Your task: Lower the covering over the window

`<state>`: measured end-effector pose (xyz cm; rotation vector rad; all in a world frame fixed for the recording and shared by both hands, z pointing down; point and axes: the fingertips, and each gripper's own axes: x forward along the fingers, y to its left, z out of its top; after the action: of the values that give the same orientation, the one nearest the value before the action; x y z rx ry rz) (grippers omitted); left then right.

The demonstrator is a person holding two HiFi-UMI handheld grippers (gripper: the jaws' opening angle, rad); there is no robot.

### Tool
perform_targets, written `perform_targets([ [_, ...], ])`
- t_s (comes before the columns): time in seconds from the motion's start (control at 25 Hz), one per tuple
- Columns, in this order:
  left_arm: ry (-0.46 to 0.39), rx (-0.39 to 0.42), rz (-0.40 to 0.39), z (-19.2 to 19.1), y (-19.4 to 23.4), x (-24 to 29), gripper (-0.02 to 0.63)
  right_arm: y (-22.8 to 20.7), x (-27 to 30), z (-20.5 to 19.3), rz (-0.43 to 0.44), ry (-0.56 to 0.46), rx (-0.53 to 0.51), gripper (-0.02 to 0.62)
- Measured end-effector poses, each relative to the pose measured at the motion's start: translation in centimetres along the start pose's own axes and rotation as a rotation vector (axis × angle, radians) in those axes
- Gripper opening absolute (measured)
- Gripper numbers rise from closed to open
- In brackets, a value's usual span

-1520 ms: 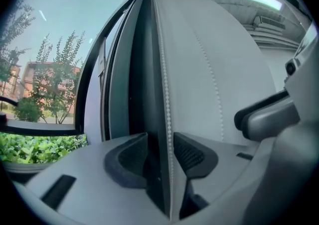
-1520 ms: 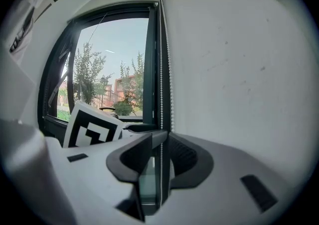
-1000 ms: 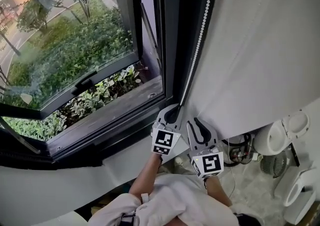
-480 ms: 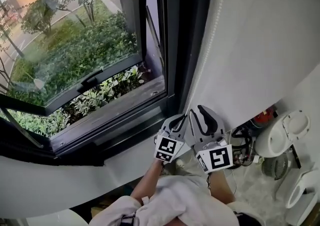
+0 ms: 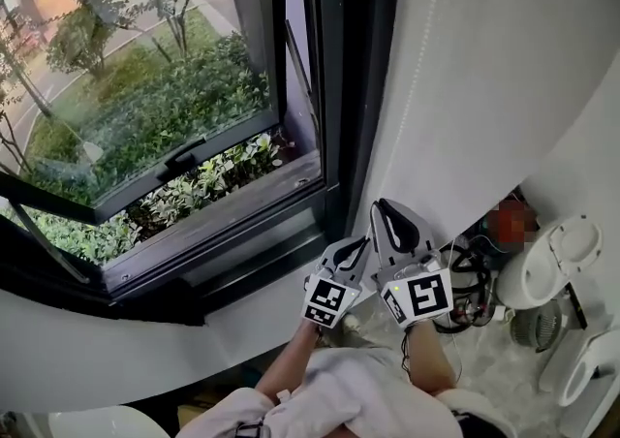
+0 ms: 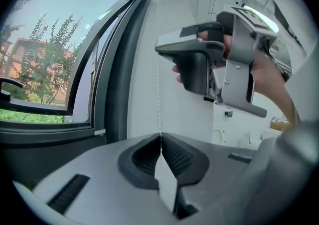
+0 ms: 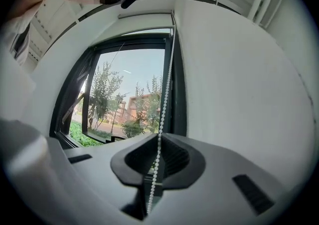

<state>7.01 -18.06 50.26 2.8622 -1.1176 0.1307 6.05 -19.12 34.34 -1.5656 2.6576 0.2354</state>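
Note:
A white bead chain hangs beside the dark window frame. It leads up to the white blind, which is rolled at the top of the window. My left gripper is shut on the chain, which rises straight out of its closed pads. My right gripper is just above and to the right of the left one. Its jaws have just been closing, and they now pinch the chain, which runs down between them.
The tilted-open window sash and green shrubs lie to the left. A white wall stands to the right of the frame. Cables and white bathroom fixtures are on the floor at lower right.
My right gripper has risen along the chain from below the left one to above it, and its jaws have closed. The left gripper has drawn back down toward the person with the chain.

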Motion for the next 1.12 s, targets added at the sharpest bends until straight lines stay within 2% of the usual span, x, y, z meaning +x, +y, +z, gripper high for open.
perform_targets([
  [0.4,0.048,-0.031,-0.024,-2.3,-1.3,-1.5,0.020,2.3,-1.5,-1.8,0.071,0.003,0.112,0.008],
  [1.12,0.185,-0.091,-0.002,-11.8,-0.8,-4.1,0.020,5.1,-2.0,-10.8,0.154,0.148,0.198,0.008],
])
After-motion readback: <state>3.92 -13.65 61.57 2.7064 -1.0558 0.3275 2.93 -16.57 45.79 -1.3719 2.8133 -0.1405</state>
